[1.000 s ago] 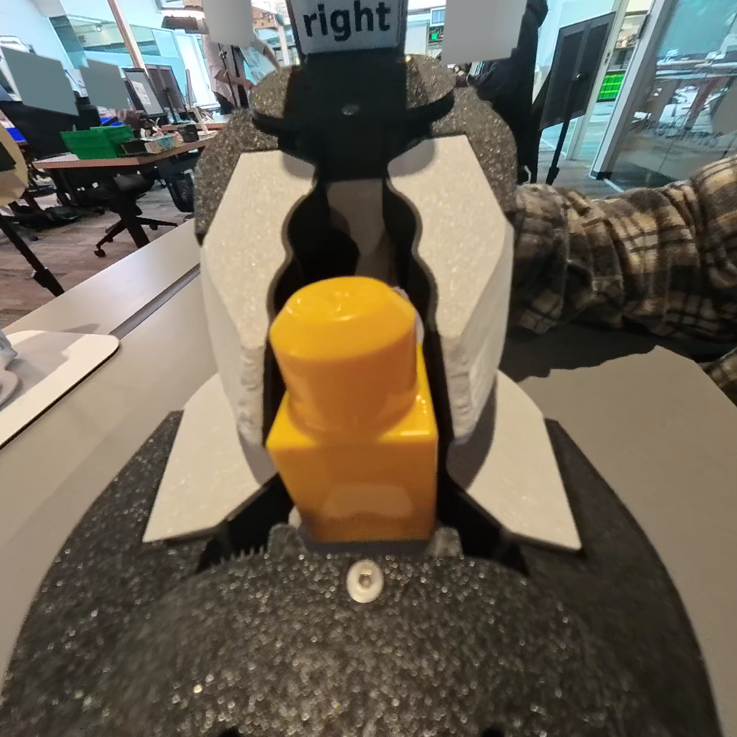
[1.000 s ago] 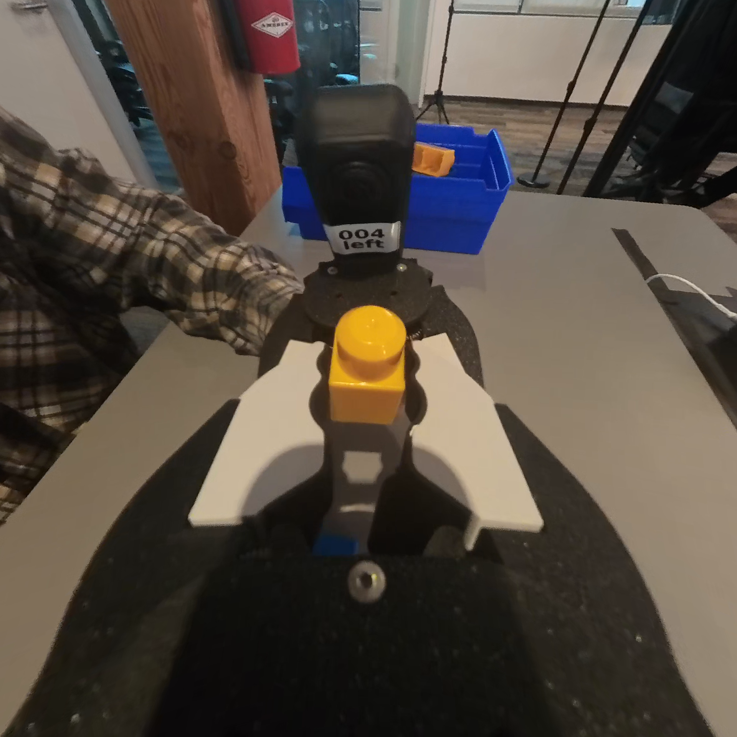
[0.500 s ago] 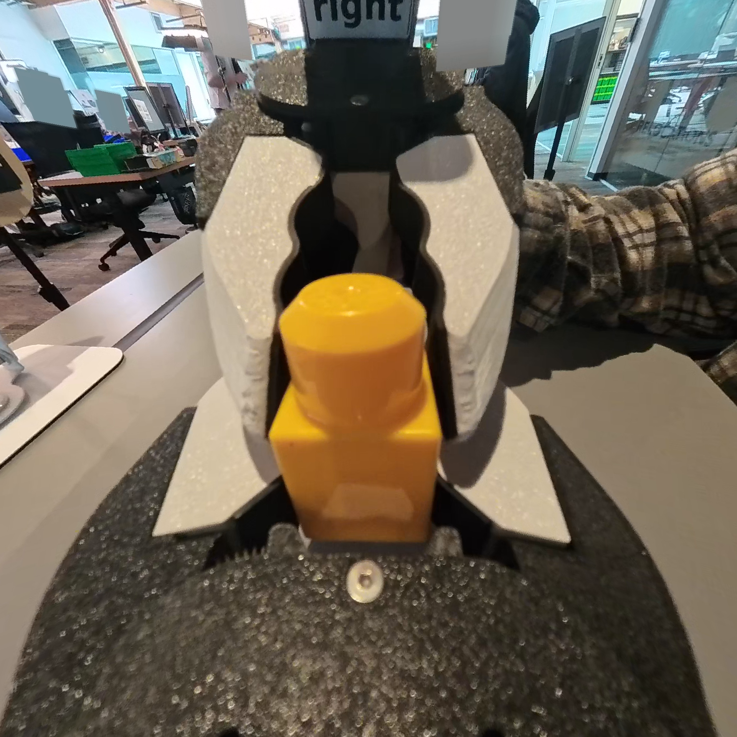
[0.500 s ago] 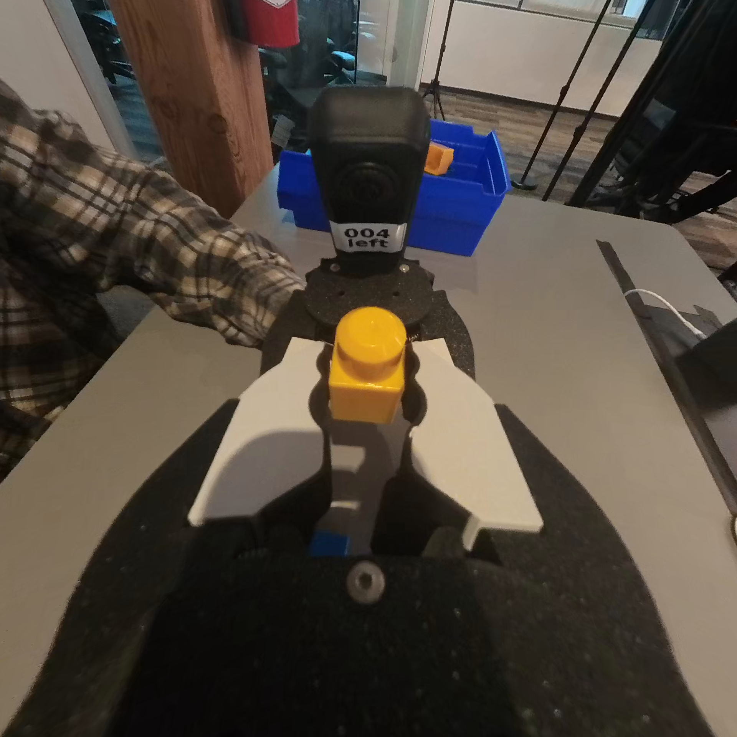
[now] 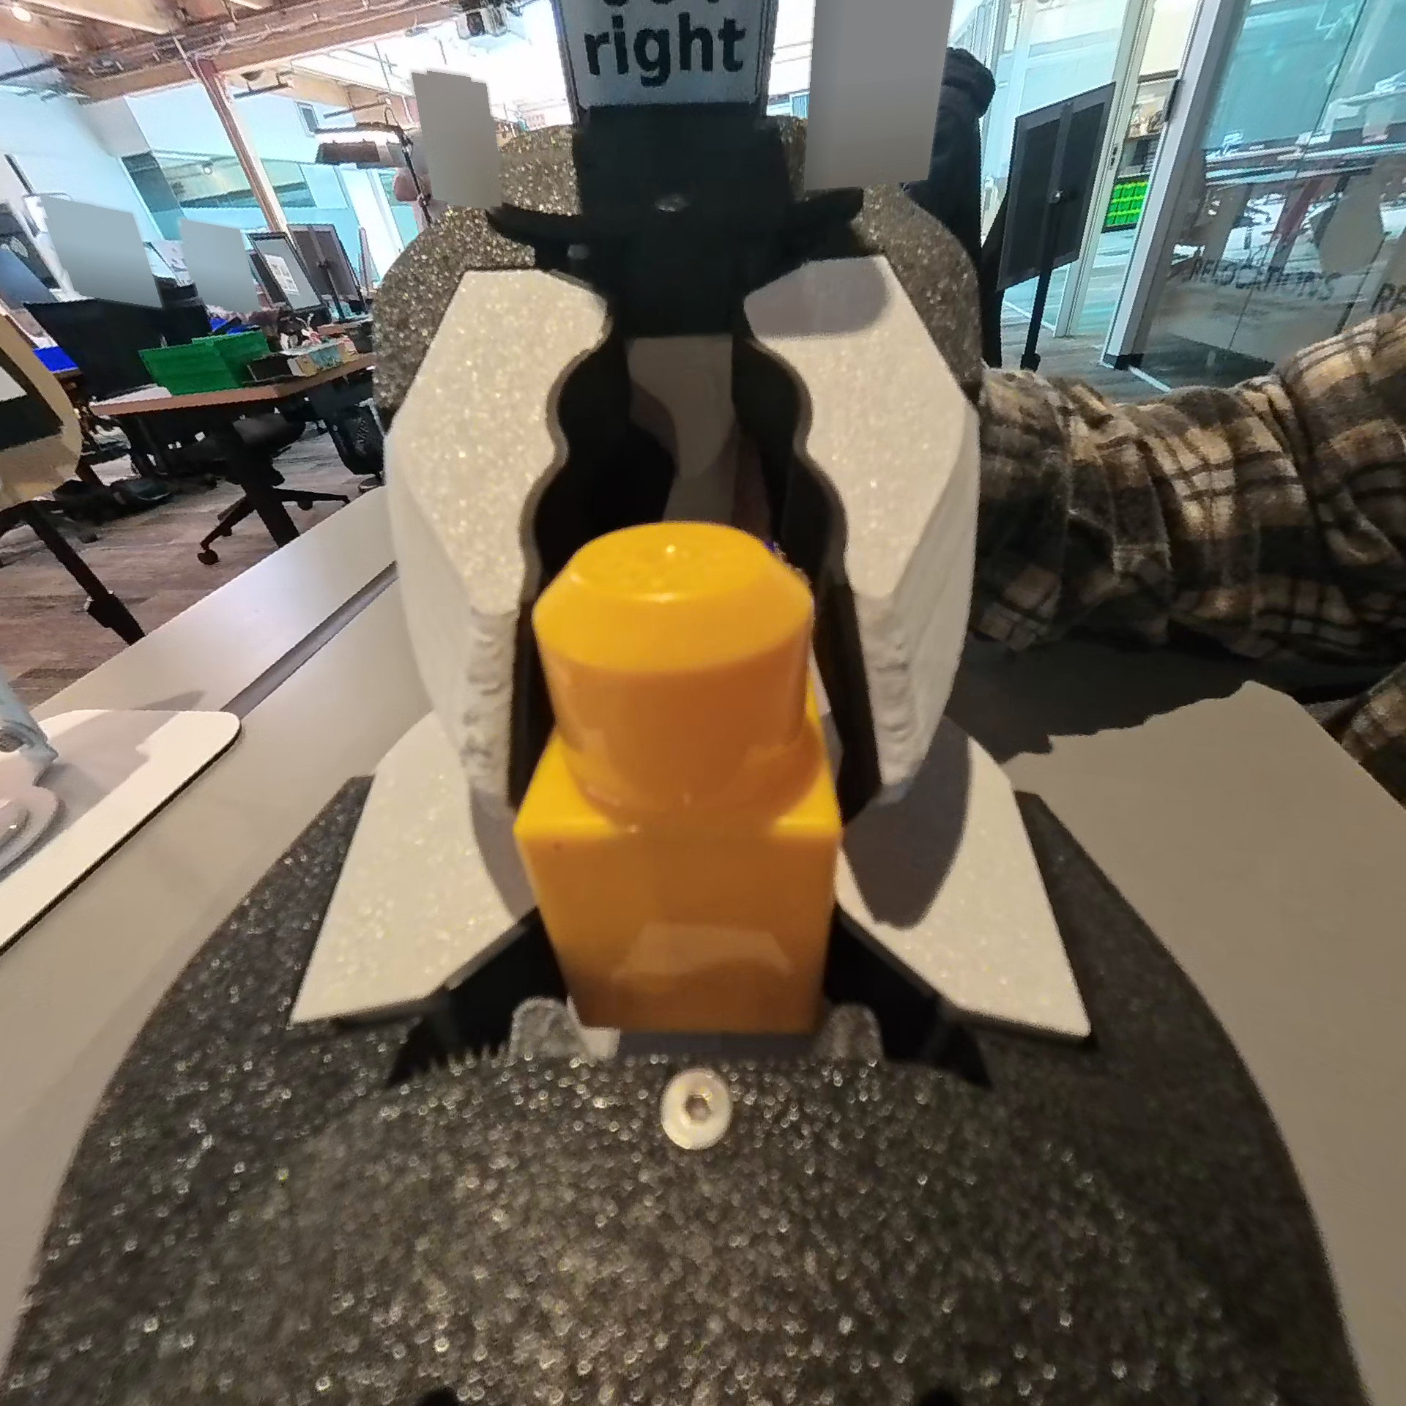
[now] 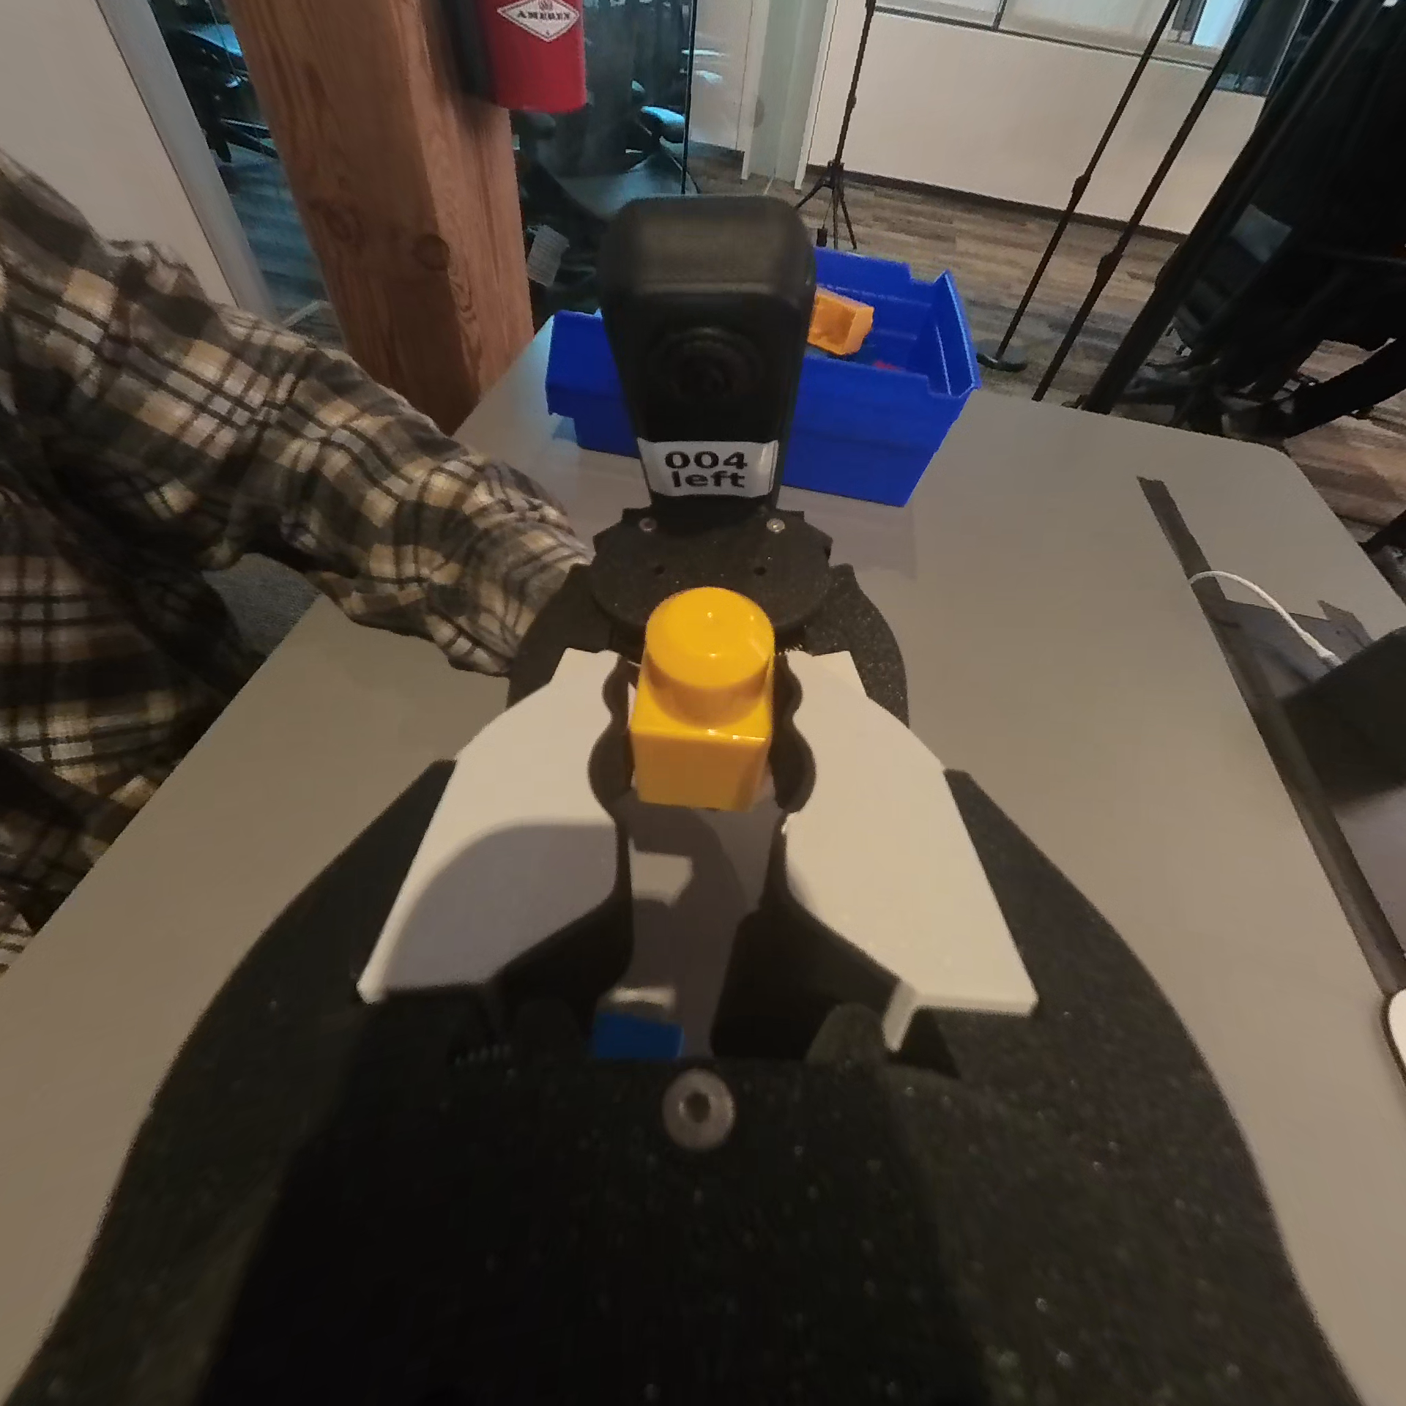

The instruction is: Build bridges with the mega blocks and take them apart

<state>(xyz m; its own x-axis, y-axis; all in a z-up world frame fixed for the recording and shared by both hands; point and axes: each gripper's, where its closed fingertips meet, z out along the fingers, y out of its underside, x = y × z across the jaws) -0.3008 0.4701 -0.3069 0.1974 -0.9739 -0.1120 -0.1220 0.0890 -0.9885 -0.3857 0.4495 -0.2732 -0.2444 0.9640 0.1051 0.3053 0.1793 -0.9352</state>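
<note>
I have two grippers nose to nose over the grey table (image 6: 1065, 685), with one yellow block (image 5: 677, 852) between them. It is a single-stud piece, stud up. The left gripper (image 5: 677, 761) is clamped on it: the block sits deep between its two white fingers (image 5: 380, 913), close to the camera, with each side of the body against a finger.

The right gripper (image 6: 704, 685) comes from the opposite side, and its two fingers lie over the left's. From its own camera the same block stands out at its fingertips. The gap there is about as wide as the block, but I cannot tell whether the pads press on it.

At the root of the right gripper's fingers I see one small blue piece (image 6: 637, 1038). I cannot make out what it is.

Beyond the left gripper, at the far table edge, stands one blue bin (image 6: 860, 441) with one orange-yellow block (image 6: 837, 327) showing in it. One plaid sleeve (image 6: 319, 487) reaches in to the left gripper's handle.
</note>
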